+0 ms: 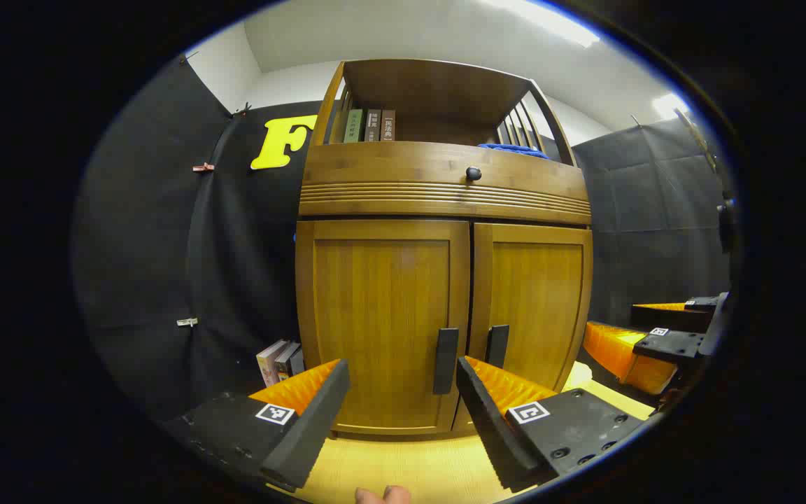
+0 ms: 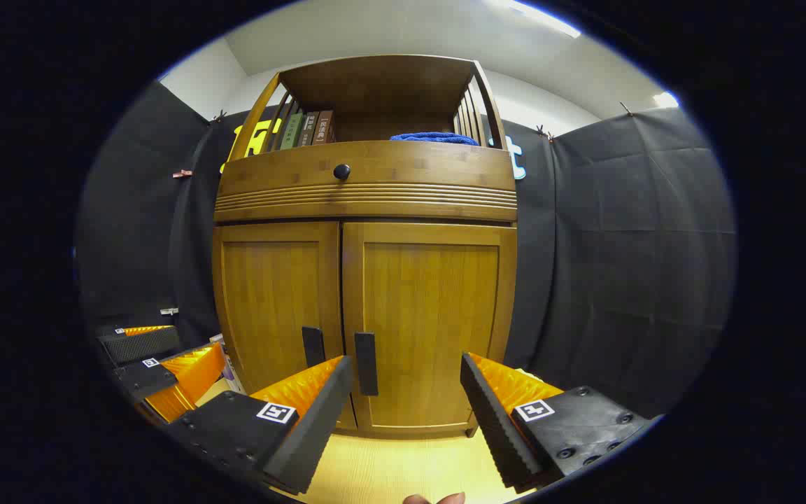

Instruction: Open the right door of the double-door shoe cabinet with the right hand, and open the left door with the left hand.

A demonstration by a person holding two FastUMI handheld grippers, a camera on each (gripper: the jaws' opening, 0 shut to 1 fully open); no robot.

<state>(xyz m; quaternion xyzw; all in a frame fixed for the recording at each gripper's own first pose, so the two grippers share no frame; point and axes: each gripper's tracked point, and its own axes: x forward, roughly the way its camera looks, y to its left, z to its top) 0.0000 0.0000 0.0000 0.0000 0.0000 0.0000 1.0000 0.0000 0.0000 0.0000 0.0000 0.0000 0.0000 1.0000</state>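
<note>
A wooden shoe cabinet (image 1: 445, 203) (image 2: 364, 203) stands in front of me with both doors closed. The left door (image 1: 382, 322) (image 2: 273, 308) has a dark vertical handle (image 1: 446, 360) (image 2: 313, 345); the right door (image 1: 539, 301) (image 2: 431, 315) has its own handle (image 1: 497, 346) (image 2: 366, 363). My left gripper (image 1: 403, 374) is open, short of the left handle, holding nothing. My right gripper (image 2: 406, 371) is open too, short of the right door, its left finger near the right handle. The right gripper (image 1: 648, 343) also appears at the left gripper view's right edge, and the left gripper (image 2: 158, 353) at the right gripper view's left edge.
Above the doors sit a drawer with a round black knob (image 1: 473, 173) (image 2: 341, 171), then an open shelf with books (image 1: 369, 126) (image 2: 308, 129) and a blue cloth (image 1: 515, 149) (image 2: 434, 138). More books (image 1: 278, 360) stand on the yellow floor (image 1: 403, 469) left of the cabinet.
</note>
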